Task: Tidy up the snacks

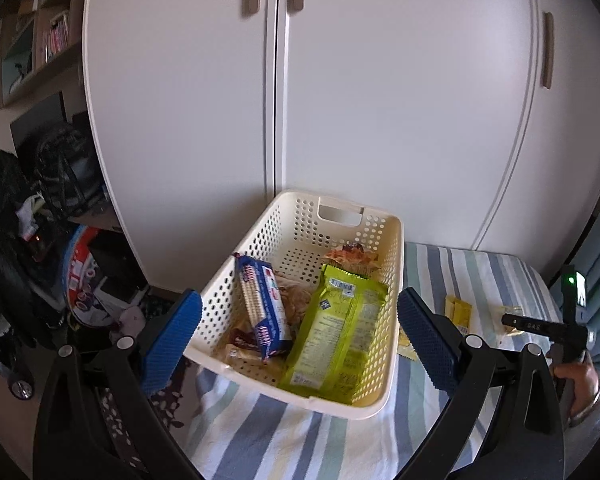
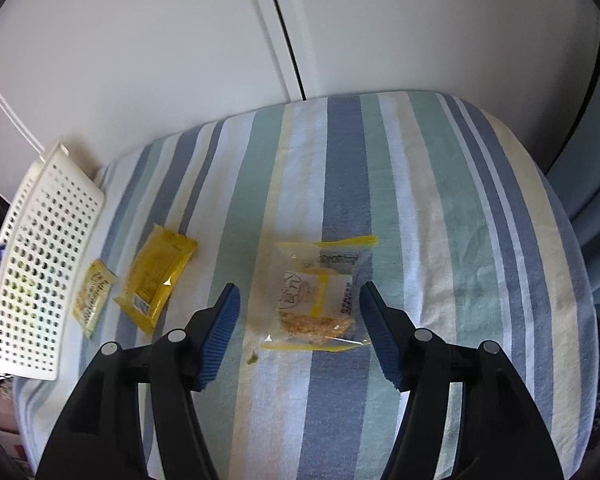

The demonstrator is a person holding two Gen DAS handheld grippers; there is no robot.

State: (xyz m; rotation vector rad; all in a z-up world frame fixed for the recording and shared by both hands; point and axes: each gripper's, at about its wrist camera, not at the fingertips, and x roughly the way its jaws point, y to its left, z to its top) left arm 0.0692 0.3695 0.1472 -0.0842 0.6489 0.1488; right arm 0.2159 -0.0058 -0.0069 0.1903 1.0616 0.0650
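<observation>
A cream perforated basket (image 1: 376, 380) stands on the striped cloth, holding a blue cracker pack (image 1: 262, 304), a green snack bag (image 1: 336, 328) and other snacks. My left gripper (image 1: 298, 334) hovers open over the basket's near end, empty. In the right wrist view, my right gripper (image 2: 300, 312) is open just above a clear yellow-edged snack packet (image 2: 320, 292), its fingers either side of it, not touching. A yellow wrapper (image 2: 156, 280) and a smaller yellow packet (image 2: 94, 300) lie left of it, beside the basket (image 2: 40, 264).
White cupboard doors (image 1: 380, 100) stand right behind the striped table (image 2: 440, 240). Bags and clutter (image 1: 52, 240) crowd the floor at left. A person's hand (image 1: 580, 384) holds the right gripper at the table's right side. A small crumb (image 2: 253, 358) lies on the cloth.
</observation>
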